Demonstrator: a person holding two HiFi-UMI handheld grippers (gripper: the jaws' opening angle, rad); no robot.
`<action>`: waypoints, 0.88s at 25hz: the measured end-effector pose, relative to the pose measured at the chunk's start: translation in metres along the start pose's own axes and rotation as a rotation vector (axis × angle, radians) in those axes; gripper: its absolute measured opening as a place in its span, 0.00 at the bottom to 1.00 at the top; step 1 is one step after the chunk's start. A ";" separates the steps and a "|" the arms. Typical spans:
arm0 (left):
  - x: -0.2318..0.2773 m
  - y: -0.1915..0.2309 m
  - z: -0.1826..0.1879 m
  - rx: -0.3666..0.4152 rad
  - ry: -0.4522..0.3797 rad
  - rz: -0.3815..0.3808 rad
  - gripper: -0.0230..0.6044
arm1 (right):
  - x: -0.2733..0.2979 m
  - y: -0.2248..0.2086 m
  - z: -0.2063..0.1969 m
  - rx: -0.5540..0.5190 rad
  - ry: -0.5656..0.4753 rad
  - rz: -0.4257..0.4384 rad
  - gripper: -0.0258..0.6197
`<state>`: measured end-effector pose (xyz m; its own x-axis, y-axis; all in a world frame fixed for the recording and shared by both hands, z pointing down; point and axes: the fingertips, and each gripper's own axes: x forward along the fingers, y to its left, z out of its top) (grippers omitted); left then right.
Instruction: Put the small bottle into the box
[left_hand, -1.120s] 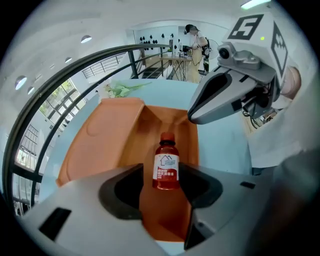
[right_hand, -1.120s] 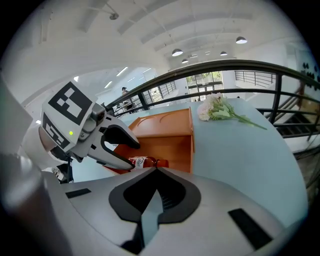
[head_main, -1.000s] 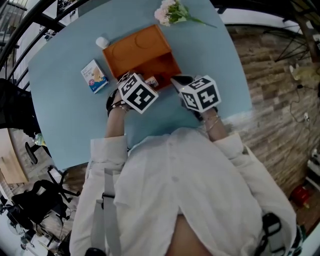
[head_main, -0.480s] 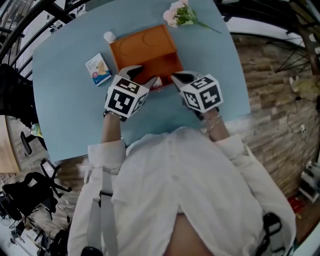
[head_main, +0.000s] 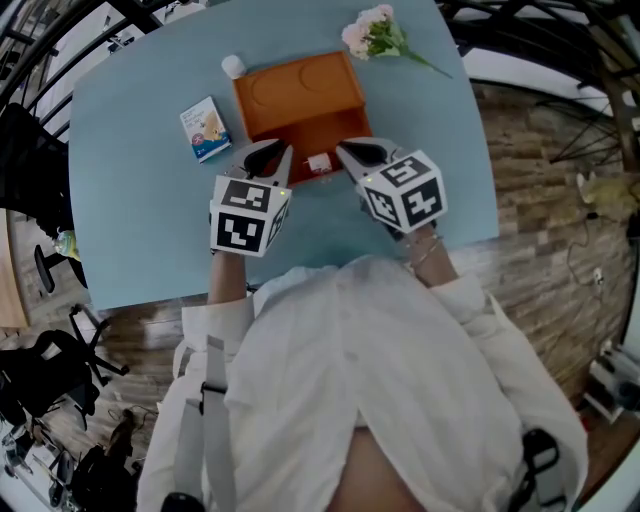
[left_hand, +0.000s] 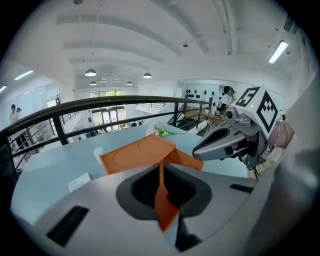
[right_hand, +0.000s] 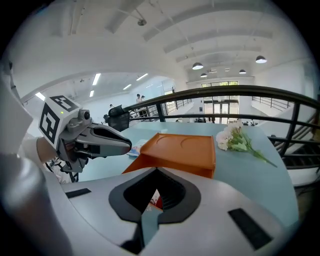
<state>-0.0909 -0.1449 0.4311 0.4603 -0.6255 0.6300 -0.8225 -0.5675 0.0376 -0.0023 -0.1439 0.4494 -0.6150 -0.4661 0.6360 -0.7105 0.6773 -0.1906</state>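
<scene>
blue table (head_main: 140, 200), left fingers (head_main: 262, 156) just closed — empty

The person wears a white shirt (head_main: 380, 370) with a grey strap (head_main: 216, 400); left gripper (head_main: 268, 158) and right gripper (head_main: 353, 153) carry black-and-white marker cubes (head_main: 248, 216)

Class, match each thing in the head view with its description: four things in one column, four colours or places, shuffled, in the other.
Things
1. flowers
2. box
3. carton
4. table

Descriptions
A. orange
B. light blue
C. lying beyond the box's far right corner
D. lying to the left of the box

Pairs: 1-C, 2-A, 3-D, 4-B
</scene>
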 end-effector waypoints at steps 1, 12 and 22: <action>-0.002 -0.001 -0.001 0.004 -0.004 0.003 0.08 | -0.001 0.002 0.003 -0.006 -0.011 0.003 0.04; -0.008 -0.018 -0.018 -0.093 -0.025 -0.038 0.04 | 0.007 0.020 -0.005 -0.032 0.018 0.041 0.04; 0.006 -0.032 -0.045 -0.137 0.056 -0.061 0.04 | 0.013 0.025 -0.019 -0.015 0.059 0.068 0.04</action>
<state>-0.0771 -0.1059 0.4687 0.4946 -0.5595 0.6651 -0.8333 -0.5227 0.1799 -0.0220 -0.1219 0.4677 -0.6401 -0.3849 0.6649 -0.6623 0.7151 -0.2235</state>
